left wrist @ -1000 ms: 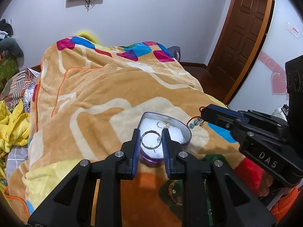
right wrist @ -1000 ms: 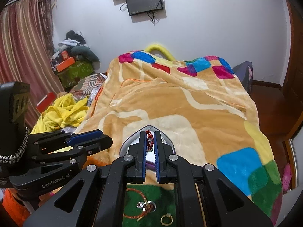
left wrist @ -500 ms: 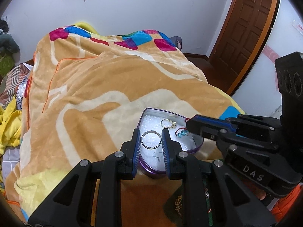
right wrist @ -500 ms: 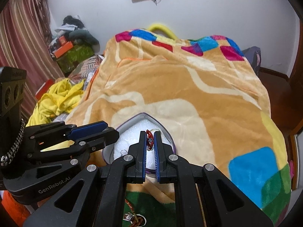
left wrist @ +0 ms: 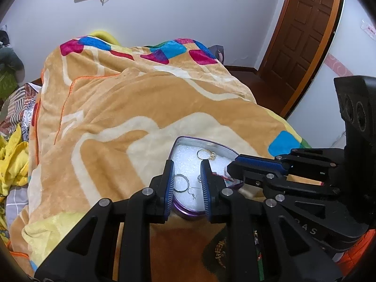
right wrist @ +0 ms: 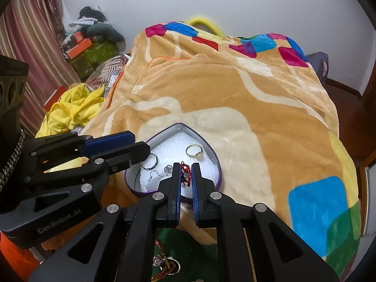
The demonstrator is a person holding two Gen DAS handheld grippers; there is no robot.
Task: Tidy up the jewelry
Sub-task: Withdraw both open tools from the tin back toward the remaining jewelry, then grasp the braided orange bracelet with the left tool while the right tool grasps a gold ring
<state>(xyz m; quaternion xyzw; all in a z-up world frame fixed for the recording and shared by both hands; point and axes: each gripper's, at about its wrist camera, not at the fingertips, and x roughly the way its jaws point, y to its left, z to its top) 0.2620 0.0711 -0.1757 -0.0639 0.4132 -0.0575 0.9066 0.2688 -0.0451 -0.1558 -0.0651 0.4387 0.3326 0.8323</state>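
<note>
A purple heart-shaped tin point(left wrist: 188, 212) with white foam inside lies on the orange blanket; it also shows in the right wrist view point(right wrist: 217, 162). In it lie a silver ring point(left wrist: 181, 186) point(right wrist: 150, 161), a gold ring point(left wrist: 206, 154) point(right wrist: 194, 152), a silver earring hook point(right wrist: 155, 175) and a small silver piece point(right wrist: 168, 168). My left gripper point(left wrist: 187, 185) is open over the tin, with the silver ring lying loose on the foam between its fingers. My right gripper point(right wrist: 186, 176) is slightly open over the tin, with a red cord bracelet point(right wrist: 185, 169) between its fingers.
The blanket point(right wrist: 235, 89) covers the bed. More jewelry point(right wrist: 165, 266) lies on a green patch under the right gripper. Yellow clothes point(right wrist: 72, 108) and boxes sit at the left. A wooden door point(left wrist: 303, 30) stands at the right.
Both grippers came down over the tin. The left one opened and the silver ring dropped onto the foam. The right one's fingers parted a little around the red bracelet.
</note>
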